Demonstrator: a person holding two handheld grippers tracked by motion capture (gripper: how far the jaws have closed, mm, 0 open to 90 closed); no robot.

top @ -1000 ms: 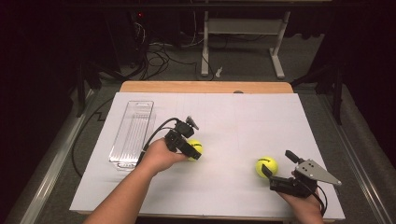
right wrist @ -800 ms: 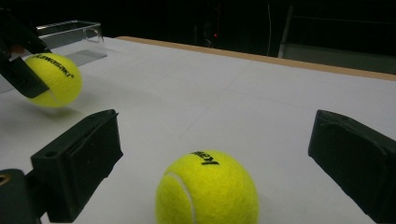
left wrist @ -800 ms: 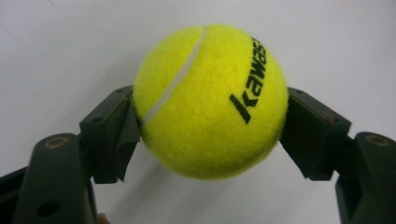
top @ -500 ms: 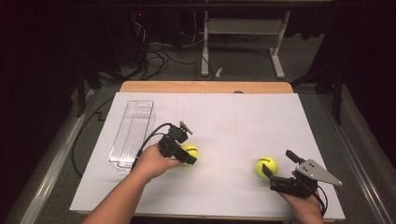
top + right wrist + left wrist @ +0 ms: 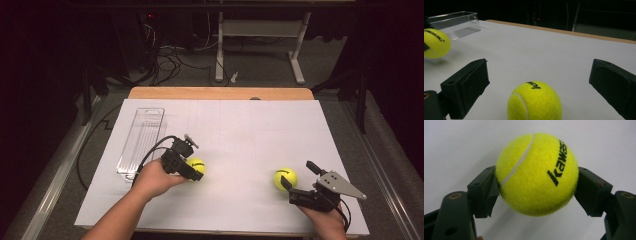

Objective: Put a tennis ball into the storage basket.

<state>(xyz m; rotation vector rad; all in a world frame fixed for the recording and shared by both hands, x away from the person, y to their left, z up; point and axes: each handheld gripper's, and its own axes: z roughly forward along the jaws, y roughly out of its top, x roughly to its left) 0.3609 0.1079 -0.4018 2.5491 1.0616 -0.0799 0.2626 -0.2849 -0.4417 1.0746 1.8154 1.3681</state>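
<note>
Left gripper (image 5: 192, 169) is clenched on a tennis ball (image 5: 537, 173): both pads press its sides, ball sitting squarely between the jaws, well forward at the tips. From the shadow under it in the right gripper view, it looks lifted just off the sheet.

Right gripper (image 5: 296, 181) is released, jaws spread wide. A second tennis ball (image 5: 534, 101) sits between and just ahead of the tips, touching neither pad, resting on the white sheet (image 5: 250, 130).

Both balls are fuzzy yellow-green with a white seam and black lettering.

A clear plastic tray (image 5: 142, 140) lies beyond the left jaws, off to their outer side, apart from the held ball.

Count: two tennis balls, two grippers, one tray, one white sheet on a wooden table (image 5: 220, 93).
</note>
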